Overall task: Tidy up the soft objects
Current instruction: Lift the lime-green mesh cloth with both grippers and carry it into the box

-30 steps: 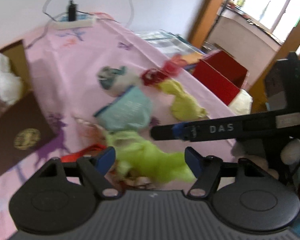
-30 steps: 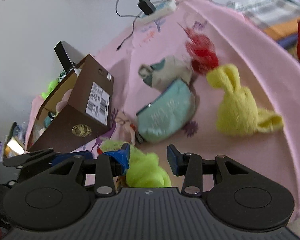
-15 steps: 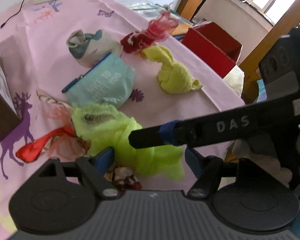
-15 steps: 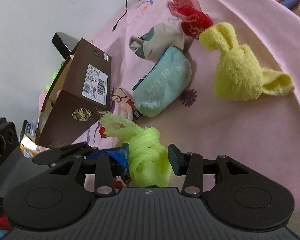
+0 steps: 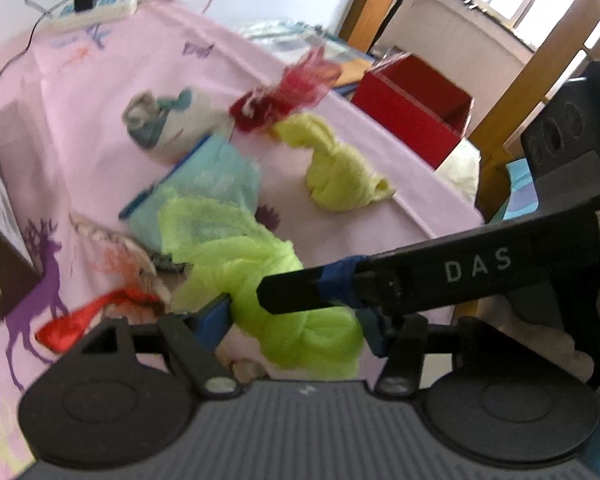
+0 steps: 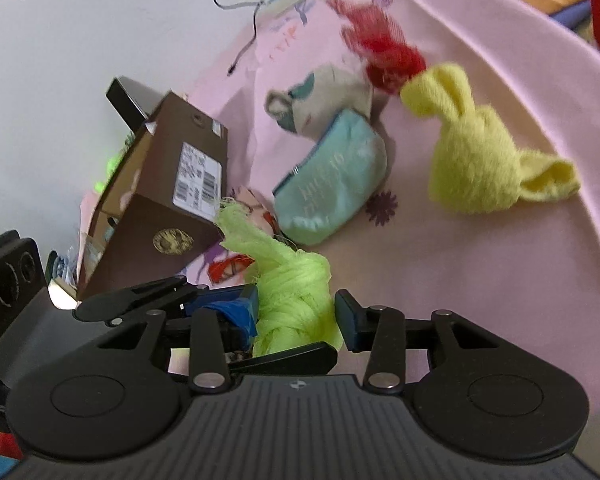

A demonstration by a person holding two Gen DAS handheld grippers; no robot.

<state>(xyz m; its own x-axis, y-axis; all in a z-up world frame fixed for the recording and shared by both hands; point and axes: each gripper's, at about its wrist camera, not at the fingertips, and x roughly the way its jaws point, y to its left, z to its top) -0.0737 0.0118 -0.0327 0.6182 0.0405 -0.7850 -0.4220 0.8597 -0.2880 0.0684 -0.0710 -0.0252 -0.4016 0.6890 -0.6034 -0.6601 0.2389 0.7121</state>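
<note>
A lime green net cloth (image 5: 276, 276) is bunched near the front edge of the pink tablecloth (image 5: 100, 92). My left gripper (image 5: 294, 324) has its jaws closing, and both blue pads touch the bundle's sides. My right gripper (image 6: 296, 312) straddles the same cloth (image 6: 292, 288), which fills the gap between its pads. One of its black fingers (image 5: 380, 284) crosses in front of the bundle in the left wrist view. Further back lie a yellow towel bunny (image 5: 340, 176), a teal pouch (image 5: 216, 184), a red net (image 5: 288, 100) and a white-teal rolled sock (image 5: 168, 128).
An open brown cardboard box (image 6: 168, 200) holding soft items stands at the left. A red box (image 5: 412, 112) sits beyond the table's right edge. A power strip (image 5: 96, 8) with a cable lies at the far end. A red ribbon piece (image 5: 84, 320) lies beside the cloth.
The left jaws have narrowed onto the lime green cloth. The cloth is more bunched, with a tail sticking up. The right gripper has stayed around it.
</note>
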